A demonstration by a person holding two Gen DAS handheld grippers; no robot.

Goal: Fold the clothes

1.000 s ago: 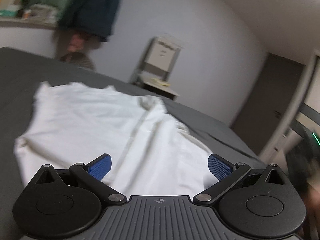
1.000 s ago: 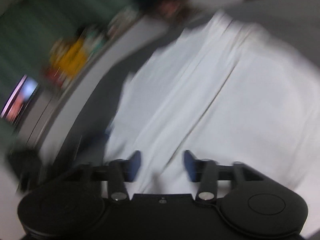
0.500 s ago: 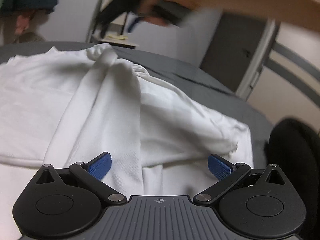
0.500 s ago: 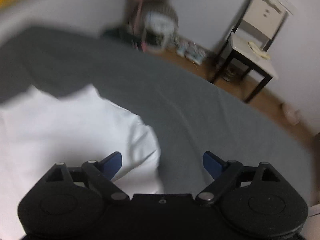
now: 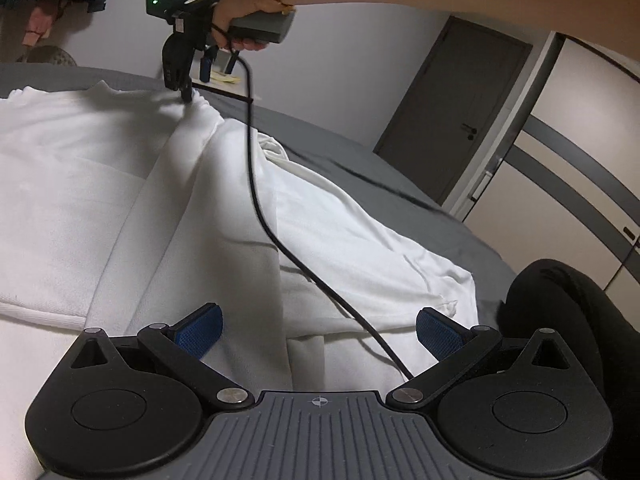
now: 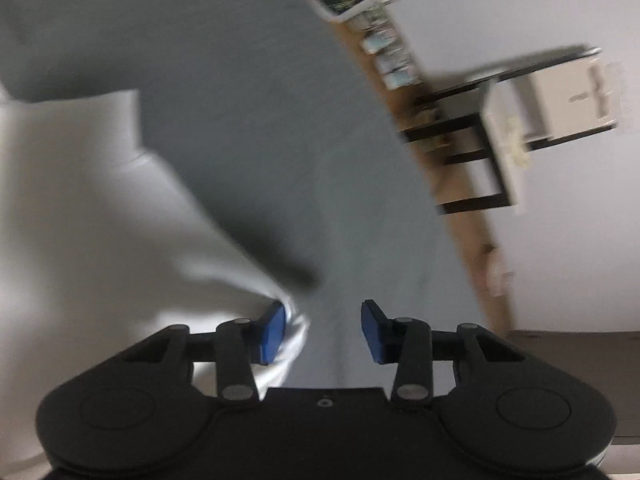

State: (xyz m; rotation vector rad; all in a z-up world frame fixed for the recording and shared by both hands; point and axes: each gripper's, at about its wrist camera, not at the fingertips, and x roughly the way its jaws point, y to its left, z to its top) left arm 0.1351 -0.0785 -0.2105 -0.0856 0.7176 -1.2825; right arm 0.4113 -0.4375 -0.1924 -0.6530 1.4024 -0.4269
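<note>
A white garment [image 5: 120, 184] lies spread on a grey bed [image 5: 360, 168], with a long raised fold down its middle. My left gripper [image 5: 318, 330] is open, low over the garment's near part, empty. In the left wrist view my right gripper [image 5: 192, 80] is at the garment's far edge, tips down on the cloth. In the right wrist view the right gripper [image 6: 323, 330] is partly open; the garment's edge [image 6: 298, 320] lies beside the left pad [image 6: 272, 330], with grey bed [image 6: 280, 160] between the pads.
A black cable [image 5: 256, 184] runs from the right gripper across the garment. A dark object [image 5: 560, 320] sits at the bed's right edge. A door [image 5: 452, 108] and wardrobe [image 5: 580, 160] stand to the right. A chair [image 6: 520, 128] stands on the floor beyond the bed.
My right gripper has moved to the garment's far edge and narrowed its jaws. The left gripper stayed open over the near part. The middle fold has risen.
</note>
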